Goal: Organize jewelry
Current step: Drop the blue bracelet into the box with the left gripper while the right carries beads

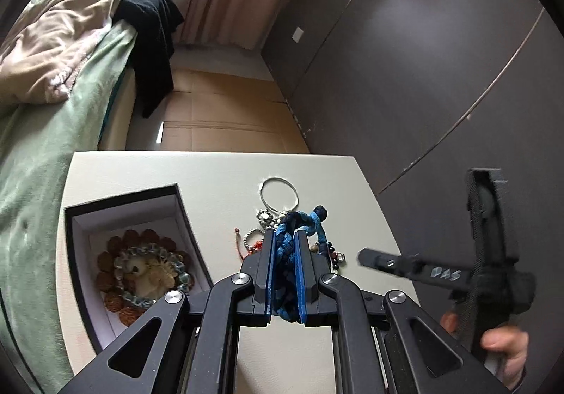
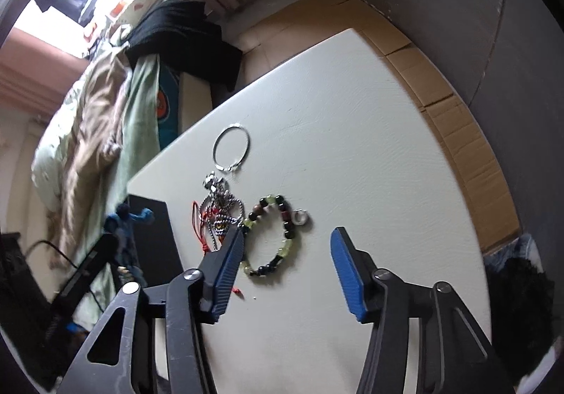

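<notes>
We pinch the blue braided bracelet [image 1: 284, 253] between our left gripper [image 1: 284, 261] pads, the jewelry box [image 1: 120, 214] to its left. Our right gripper [image 2: 287, 258] hangs parted, empty, the beaded bracelet [image 2: 278, 235] just ahead between its fingers.

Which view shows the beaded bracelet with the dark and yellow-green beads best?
The right wrist view: the beaded bracelet lies whole on the white table. In the left wrist view, only a few of its beads show beside the blue braided cord.

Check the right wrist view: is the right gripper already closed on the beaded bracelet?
No. The right gripper stands open above the table, and the beaded bracelet lies flat between its fingers, untouched by either pad.
</notes>
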Motion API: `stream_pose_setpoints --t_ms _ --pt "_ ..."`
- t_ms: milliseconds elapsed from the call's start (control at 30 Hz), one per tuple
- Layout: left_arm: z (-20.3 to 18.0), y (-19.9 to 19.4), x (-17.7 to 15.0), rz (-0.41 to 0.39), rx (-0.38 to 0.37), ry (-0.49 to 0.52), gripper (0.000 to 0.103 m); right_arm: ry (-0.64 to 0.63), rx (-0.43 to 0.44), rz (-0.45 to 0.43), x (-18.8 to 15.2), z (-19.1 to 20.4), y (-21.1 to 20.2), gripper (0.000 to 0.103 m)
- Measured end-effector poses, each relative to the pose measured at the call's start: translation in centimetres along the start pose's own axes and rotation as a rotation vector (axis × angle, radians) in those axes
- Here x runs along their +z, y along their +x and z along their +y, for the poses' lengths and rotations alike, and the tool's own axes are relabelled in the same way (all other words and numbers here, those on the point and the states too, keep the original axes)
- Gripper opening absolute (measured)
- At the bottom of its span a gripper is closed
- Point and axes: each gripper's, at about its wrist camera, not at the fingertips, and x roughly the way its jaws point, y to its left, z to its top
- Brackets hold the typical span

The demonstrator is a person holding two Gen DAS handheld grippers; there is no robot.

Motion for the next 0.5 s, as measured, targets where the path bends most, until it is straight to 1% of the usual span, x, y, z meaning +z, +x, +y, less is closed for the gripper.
stream_pose_setpoints --t_ms 33,67,200,300,367,400,433,467,500 --pt "0.3 -0.2 0.1 -0.002 0.0 -0.003 0.01 -0.013 -0.016 0.006 0.0 0.3 0.4 0.046" --pt "0.5 -0.4 0.2 -0.007 -0.003 -0.008 0.01 -0.026 -0.036 0.012 -0.1 0.6 0.8 0.044" --pt "1.4 -1.3 0.3 -0.02 -0.013 -0.019 0.01 -0.09 -0.146 0.017 -0.5 2.1 2.1 0.044" --pt "2.2 -2.0 0.5 -0.033 -0.01 -0.031 0.01 -0.12 -0.175 0.03 -0.8 2.7 2.8 0.043" --pt "2.9 -2.3 0.6 -0.036 -0.007 -0.042 0.01 -0.136 -0.2 0.053 -1.2 2.9 3.6 0.026" --pt "3.1 -2.5 0.6 -0.038 -0.005 -0.048 0.01 -0.142 -0.213 0.064 -1.3 2.9 4.0 0.024" --pt "3.4 -2.6 0.6 -0.041 -0.003 -0.053 0.01 -0.16 -0.234 0.044 -1.4 3.3 4.0 0.02" --pt "3.5 -2.8 0.6 -0.044 -0.002 -0.057 0.01 -0.175 -0.252 0.053 -1.5 3.6 4.2 0.015" --pt "3.7 -3.0 0.6 -0.046 -0.002 -0.06 0.01 -0.189 -0.265 0.04 -1.6 3.8 4.3 0.014"
